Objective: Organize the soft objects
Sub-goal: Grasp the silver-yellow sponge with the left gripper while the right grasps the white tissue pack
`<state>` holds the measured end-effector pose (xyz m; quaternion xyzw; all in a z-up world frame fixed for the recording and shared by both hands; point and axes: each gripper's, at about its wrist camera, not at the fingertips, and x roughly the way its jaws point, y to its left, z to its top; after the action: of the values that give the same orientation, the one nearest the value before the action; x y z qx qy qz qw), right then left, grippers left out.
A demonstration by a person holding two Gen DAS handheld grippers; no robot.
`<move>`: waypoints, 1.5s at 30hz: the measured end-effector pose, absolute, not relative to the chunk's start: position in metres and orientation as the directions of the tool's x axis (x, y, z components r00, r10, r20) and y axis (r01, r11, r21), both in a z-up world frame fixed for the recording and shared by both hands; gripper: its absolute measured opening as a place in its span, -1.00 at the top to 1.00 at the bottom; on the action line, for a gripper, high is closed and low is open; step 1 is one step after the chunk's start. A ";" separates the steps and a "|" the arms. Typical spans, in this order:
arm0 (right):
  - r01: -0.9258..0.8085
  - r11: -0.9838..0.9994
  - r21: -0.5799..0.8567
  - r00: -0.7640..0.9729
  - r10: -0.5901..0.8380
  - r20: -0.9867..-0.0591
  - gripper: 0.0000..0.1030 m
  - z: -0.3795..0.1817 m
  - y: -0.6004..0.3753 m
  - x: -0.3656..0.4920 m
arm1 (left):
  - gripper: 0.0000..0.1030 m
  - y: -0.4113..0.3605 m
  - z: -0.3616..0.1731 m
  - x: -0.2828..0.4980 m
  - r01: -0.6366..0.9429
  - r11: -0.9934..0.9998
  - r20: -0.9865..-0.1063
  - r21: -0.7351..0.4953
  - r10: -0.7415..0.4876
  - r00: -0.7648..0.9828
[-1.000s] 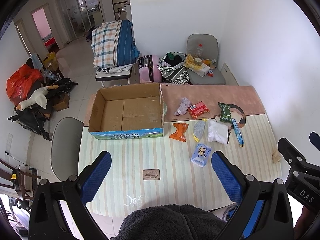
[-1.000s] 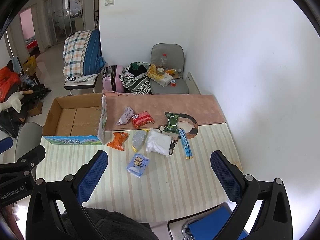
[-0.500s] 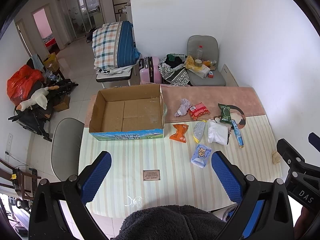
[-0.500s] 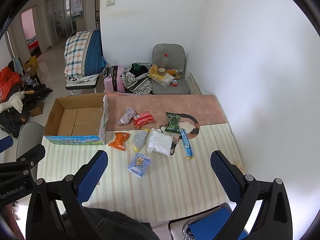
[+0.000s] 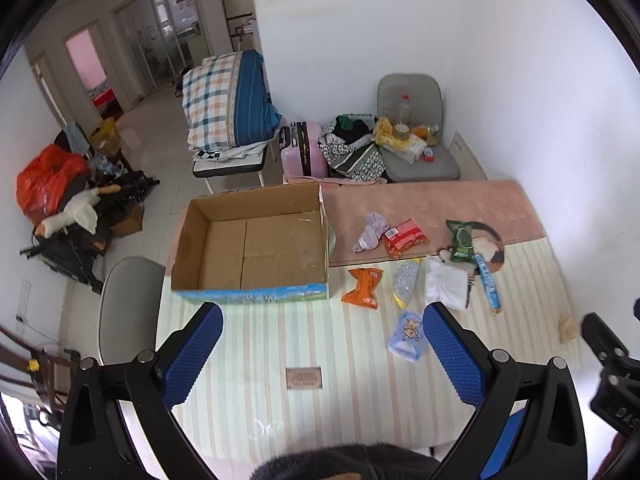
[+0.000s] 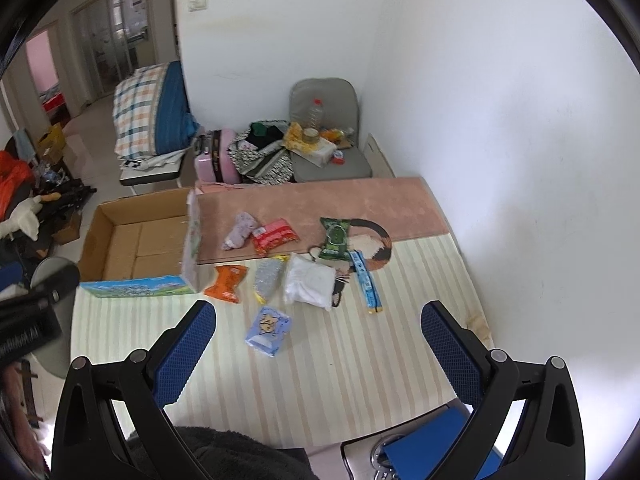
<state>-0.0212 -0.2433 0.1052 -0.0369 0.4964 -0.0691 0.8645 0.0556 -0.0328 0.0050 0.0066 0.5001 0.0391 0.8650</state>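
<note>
An open, empty cardboard box (image 5: 256, 248) (image 6: 132, 240) stands at the table's far left. Right of it lie soft packets: a lilac cloth (image 5: 370, 232) (image 6: 240, 230), a red pack (image 5: 404, 238) (image 6: 276, 236), a green pack (image 5: 460, 240) (image 6: 336, 238), an orange pack (image 5: 362, 288) (image 6: 226, 282), a silvery pouch (image 5: 406, 282) (image 6: 268, 276), a white bag (image 5: 446, 284) (image 6: 310, 282), a long blue stick pack (image 5: 488, 284) (image 6: 366, 280) and a pale blue tissue pack (image 5: 408, 336) (image 6: 270, 330). My left gripper (image 5: 322, 350) hovers open above the near table. My right gripper (image 6: 318, 348) is open too, holding nothing.
The striped tablecloth (image 5: 280, 344) covers the table, with a pink mat (image 5: 420, 204) along the far edge. A small brown card (image 5: 304, 378) lies near me. A grey chair (image 5: 128, 304) stands left of the table; a cluttered chair (image 5: 416, 148), suitcase (image 5: 302, 148) and bedding lie beyond.
Both grippers have drifted slightly; the right view has shifted so the packets sit a little higher and further left. Nothing on the table has moved.
</note>
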 end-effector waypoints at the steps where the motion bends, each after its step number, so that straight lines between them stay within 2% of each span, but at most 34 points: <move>1: 0.096 0.987 -0.130 0.482 -0.161 -0.861 -1.00 0.096 -0.252 -0.015 | -0.99 -0.038 -0.004 0.064 -0.051 0.997 -0.871 0.057 0.075 0.486; 6: 0.159 0.982 -0.100 0.377 -0.154 -0.913 -1.00 0.027 -0.300 0.032 | -0.99 -0.073 -0.071 0.126 0.035 0.995 -0.920 0.098 0.078 0.383; 13: 0.242 0.968 -0.063 0.195 -0.112 -0.974 -1.00 -0.100 -0.381 0.103 | -0.96 -0.138 -0.187 0.202 0.121 0.992 -0.989 0.031 0.012 0.149; 18: 0.269 0.963 0.038 0.069 0.020 -0.997 -1.00 -0.186 -0.406 0.144 | -0.78 -0.155 -0.268 0.239 0.113 0.990 -0.997 0.081 0.080 0.015; 21: 0.288 0.947 0.140 0.021 0.139 -0.990 -1.00 -0.238 -0.397 0.168 | -0.77 -0.145 -0.297 0.252 0.092 0.989 -0.992 0.118 0.121 -0.035; 25: 0.262 0.958 0.116 -0.063 0.137 -0.989 -1.00 -0.296 -0.359 0.198 | -0.77 -0.126 -0.310 0.255 0.056 0.986 -0.985 0.158 0.161 -0.063; 28: 0.236 0.967 0.096 -0.107 0.124 -0.986 -1.00 -0.328 -0.332 0.215 | -0.77 -0.119 -0.316 0.258 0.054 0.980 -0.979 0.190 0.193 -0.069; 30: 0.216 0.976 0.027 -0.151 0.060 -0.987 -1.00 -0.346 -0.324 0.222 | -0.77 -0.117 -0.320 0.260 0.055 0.979 -0.977 0.197 0.201 -0.075; 31: 0.222 0.974 0.044 -0.156 0.080 -0.985 -1.00 -0.350 -0.324 0.223 | -0.77 -0.118 -0.322 0.261 0.057 0.980 -0.978 0.191 0.195 -0.079; 39: 0.235 0.970 0.055 -0.177 0.098 -0.979 -1.00 -0.347 -0.364 0.199 | -0.77 -0.163 -0.362 0.272 0.148 0.989 -0.979 0.030 0.058 -0.193; 40: 0.240 0.968 0.071 -0.175 0.115 -0.978 -1.00 -0.349 -0.366 0.198 | -0.72 -0.169 -0.369 0.273 0.160 0.987 -0.977 0.020 0.054 -0.206; 42: 0.241 0.966 0.095 -0.167 0.138 -0.976 -1.00 -0.352 -0.368 0.199 | -0.49 -0.180 -0.385 0.276 0.190 0.982 -0.971 0.012 0.056 -0.232; 43: 0.240 0.965 0.104 -0.165 0.146 -0.975 -1.00 -0.354 -0.368 0.199 | -0.16 -0.184 -0.391 0.276 0.204 0.979 -0.969 0.013 0.062 -0.241; 44: 0.235 0.966 0.109 -0.165 0.150 -0.975 -1.00 -0.356 -0.367 0.200 | 0.07 -0.186 -0.395 0.277 0.209 0.978 -0.966 0.009 0.062 -0.250; 45: 0.228 0.968 0.109 -0.163 0.148 -0.975 -1.00 -0.358 -0.367 0.202 | 0.08 -0.186 -0.400 0.278 0.202 0.979 -0.963 0.010 0.064 -0.263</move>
<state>0.2020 -0.3669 -0.3577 0.1234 0.7619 -0.0314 0.6351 0.2778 -0.1861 -0.4001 0.0840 0.7925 -0.0577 0.6014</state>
